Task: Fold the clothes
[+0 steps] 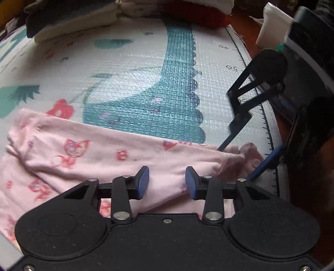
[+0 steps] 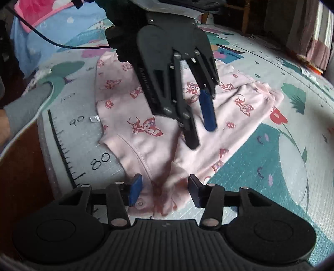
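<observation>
So we've got a pink printed garment (image 2: 158, 116) spread out on the play mat (image 1: 135, 68), lying close to the ruler-marked edge (image 2: 62, 143), with one long part folded across it at an angle. It's thin, soft cotton by the look of it: light, floppy, no stiffness at all, so it'll sag and drag the moment we lift a corner. We'd say pinch it at a hem or seam, where the cloth is doubled and less likely to slip out of the pads.

Our left gripper (image 1: 167, 182) hovers over the folded part with its blue pads parted to a middling gap and only flat cloth showing between them, nothing pinched. Our right gripper (image 2: 165, 190) sits at the near end of the garment, jaws about half open, straddling a bunched, reddish-shaded bit of fabric; the pads don't seem to press on it, though that spot is blurry so we can't be fully sure.

Around it: a stack of folded clothes (image 1: 71, 18) at the far side of the mat, well apart from our piece, and a black cable (image 2: 52, 42) trailing over the mat behind the left gripper. Nothing lies on the garment itself; mainly the two grippers crowd each other.
</observation>
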